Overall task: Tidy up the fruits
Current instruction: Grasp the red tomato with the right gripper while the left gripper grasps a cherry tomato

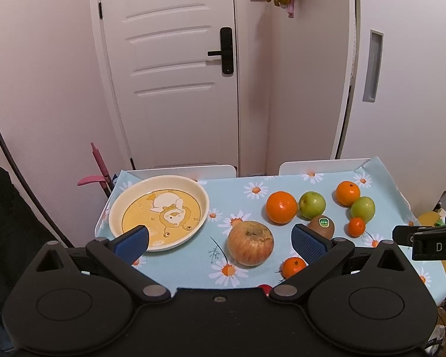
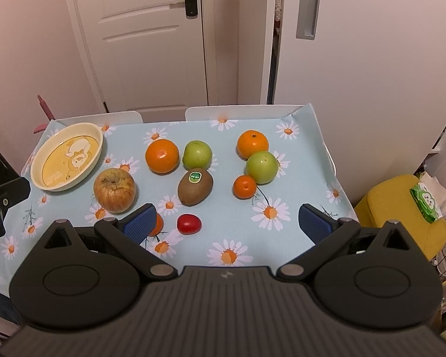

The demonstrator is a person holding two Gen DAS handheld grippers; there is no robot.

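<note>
Hovering above the near edge of the table [image 2: 312, 136], both grippers are waiting with nothing in them: the left gripper [image 1: 220, 239] is spreading its jaws wide, framing the apple [image 1: 250, 242], and the right gripper [image 2: 227, 223] is holding its jaws just as far apart over the tomato [image 2: 189, 223]. The fruit is all sitting loose on the daisy-print cloth, none of it yet in the plate [image 2: 44, 154], which is resting bare at the far left corner, probably as the gathering place. The apple is lying just beside the plate, so the left side seems best placed to take it first. Farther right, a big orange [image 2: 162, 156], a green fruit [image 2: 197, 154] and the kiwi [image 2: 195, 186] are clustering close together, while another orange [image 2: 252, 144], a second green fruit [image 2: 262, 163] and a small tangerine [image 2: 245, 186] are touching in their own group. One more tangerine [image 1: 293, 267] is peeking out beside the left gripper's finger.
</note>
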